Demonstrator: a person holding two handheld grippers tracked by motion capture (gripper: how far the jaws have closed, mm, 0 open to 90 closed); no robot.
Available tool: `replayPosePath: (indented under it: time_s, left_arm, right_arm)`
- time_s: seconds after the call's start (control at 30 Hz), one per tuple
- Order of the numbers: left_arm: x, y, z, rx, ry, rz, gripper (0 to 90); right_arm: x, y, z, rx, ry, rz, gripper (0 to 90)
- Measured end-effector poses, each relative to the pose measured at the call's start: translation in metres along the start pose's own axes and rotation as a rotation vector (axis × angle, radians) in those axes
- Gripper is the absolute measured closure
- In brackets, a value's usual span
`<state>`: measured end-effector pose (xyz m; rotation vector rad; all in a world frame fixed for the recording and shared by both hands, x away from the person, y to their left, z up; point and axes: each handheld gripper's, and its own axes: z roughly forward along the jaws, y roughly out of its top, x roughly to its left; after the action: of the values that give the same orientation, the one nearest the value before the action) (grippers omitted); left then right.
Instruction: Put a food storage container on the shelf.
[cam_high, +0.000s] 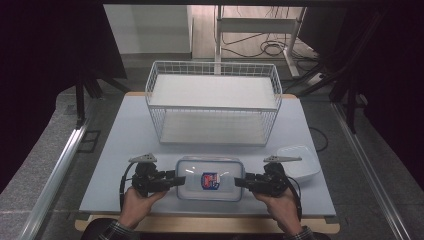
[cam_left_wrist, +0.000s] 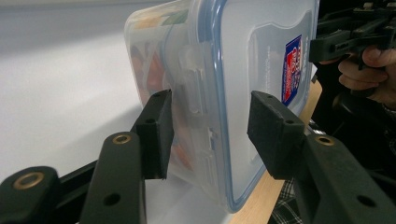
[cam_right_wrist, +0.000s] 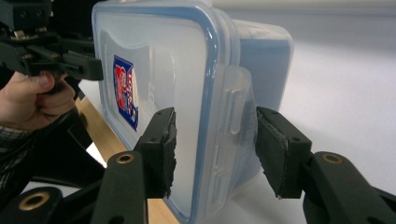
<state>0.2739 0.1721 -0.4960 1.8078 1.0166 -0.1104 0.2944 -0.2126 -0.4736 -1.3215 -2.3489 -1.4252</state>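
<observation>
Clear plastic food container (cam_high: 210, 178) with blue-sealed snap lid and red-blue label sits on the pale grey table (cam_high: 125, 145), near the front edge, between the two grippers. Left gripper (cam_high: 176, 180) is at its left end, right gripper (cam_high: 241, 181) at its right end, each held by a hand (cam_high: 137, 205). In the left gripper view the jaws are spread apart, straddling the container's (cam_left_wrist: 210, 93) end latch, one pad by the base side, other by the lid side; contact unclear, a gap shows on the lid side. Orange-red contents show through the wall. In the right gripper view the jaws are likewise apart around the opposite latch tab of the container (cam_right_wrist: 187, 93), not clamped. White wire basket (cam_high: 212, 102) stands behind the container, well apart. Small white tray (cam_high: 300, 161) lies just beside the right gripper, at the table's right.
</observation>
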Motion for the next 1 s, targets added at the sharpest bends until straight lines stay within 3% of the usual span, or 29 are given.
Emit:
replayPosePath:
  time_s: [0.4, 0.77, 1.0]
  left_arm:
    - [-0.01, 0.024, -0.014, -0.042, 0.025, 0.043, 51.4]
    - [-0.023, 0.066, -0.036, -0.09, 0.064, 0.108, 51.4]
    - [-0.022, 0.081, -0.041, -0.114, 0.059, 0.107, 51.6]
  right_arm:
    - [0.009, 0.024, -0.011, -0.069, 0.005, -0.054, 49.8]
    - [0.019, 0.062, -0.023, -0.127, 0.022, -0.1, 49.7]
    - [0.022, 0.081, -0.027, -0.147, 0.02, -0.117, 49.7]
